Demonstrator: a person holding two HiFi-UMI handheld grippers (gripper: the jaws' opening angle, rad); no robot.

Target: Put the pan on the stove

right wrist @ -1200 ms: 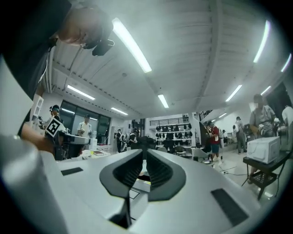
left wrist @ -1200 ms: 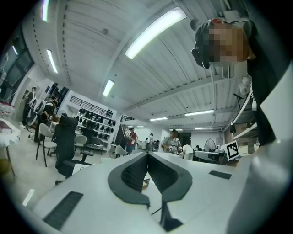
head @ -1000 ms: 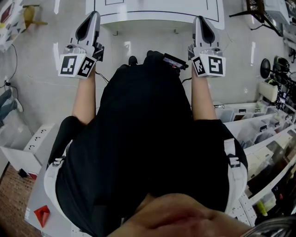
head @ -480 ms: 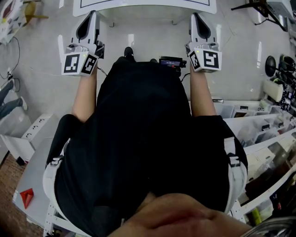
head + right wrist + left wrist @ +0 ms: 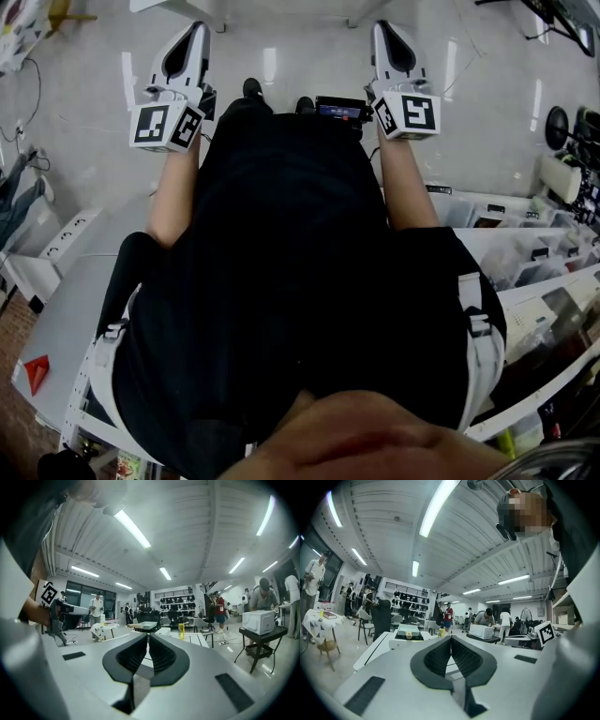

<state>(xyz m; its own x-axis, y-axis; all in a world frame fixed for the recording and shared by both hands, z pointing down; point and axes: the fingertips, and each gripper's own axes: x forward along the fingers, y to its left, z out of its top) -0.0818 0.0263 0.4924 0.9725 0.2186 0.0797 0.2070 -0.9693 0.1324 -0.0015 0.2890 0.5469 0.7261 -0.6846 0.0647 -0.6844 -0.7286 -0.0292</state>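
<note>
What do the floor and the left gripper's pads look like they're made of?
Floor: hard and glossy, probably polished tile or coated concrete; it mirrors the ceiling lights. Pads: matte black with fine ribs, likely rubber or soft plastic.

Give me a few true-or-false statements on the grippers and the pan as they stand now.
The left gripper is shut with nothing between its jaws. True.
The right gripper holds the pan. False: it is shut and empty; no pan shows in any view.
Both grippers are held out ahead of the person, over the floor. True.
The grippers touch each other. False: they are apart, one at each side.
</note>
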